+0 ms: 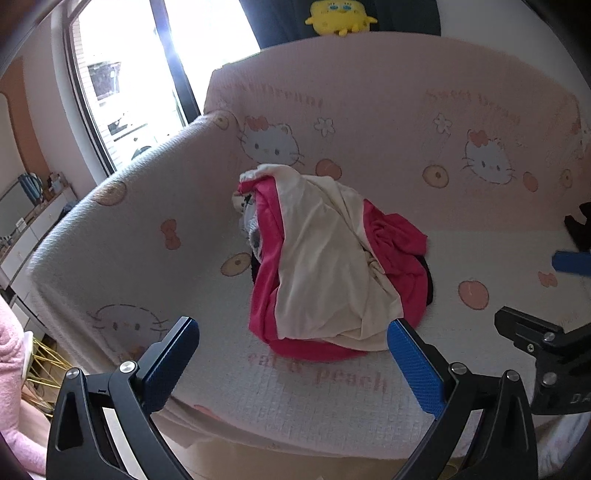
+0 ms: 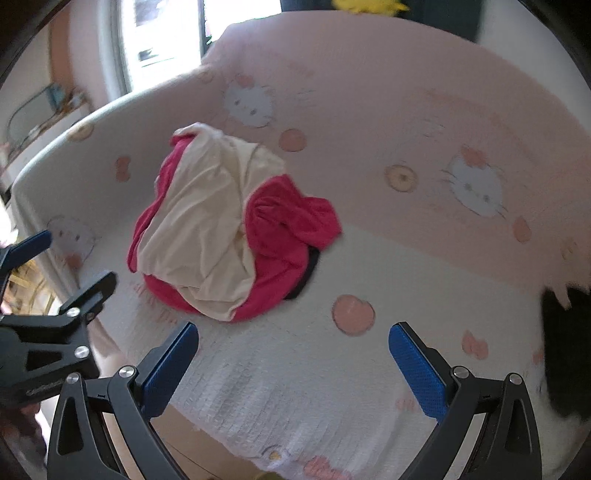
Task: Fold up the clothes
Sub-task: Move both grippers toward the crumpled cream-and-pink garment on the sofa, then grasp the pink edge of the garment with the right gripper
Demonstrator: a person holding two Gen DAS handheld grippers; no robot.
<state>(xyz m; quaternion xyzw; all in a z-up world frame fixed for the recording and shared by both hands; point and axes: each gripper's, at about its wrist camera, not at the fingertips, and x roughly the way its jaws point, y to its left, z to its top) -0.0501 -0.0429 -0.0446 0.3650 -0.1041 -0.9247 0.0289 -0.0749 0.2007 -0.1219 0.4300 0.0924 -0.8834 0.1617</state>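
Observation:
A crumpled heap of clothes lies on a sofa seat: a cream garment (image 1: 325, 258) (image 2: 207, 218) draped over a bright pink one (image 1: 399, 243) (image 2: 291, 229), with a bit of black fabric (image 2: 306, 273) under its right edge. My left gripper (image 1: 291, 332) hovers open just in front of the heap, nothing between its blue pads. My right gripper (image 2: 293, 336) is open too, over the bare seat to the heap's right and nearer than it. Each gripper's black frame shows at the other view's edge.
The sofa (image 1: 369, 110) wears a pink and white cover printed with cats and peaches. A yellow plush toy (image 1: 340, 16) sits on the backrest. Another black garment (image 2: 565, 343) lies on the seat's right end. A bright window (image 1: 140, 74) and a cabinet (image 1: 33, 221) stand at left.

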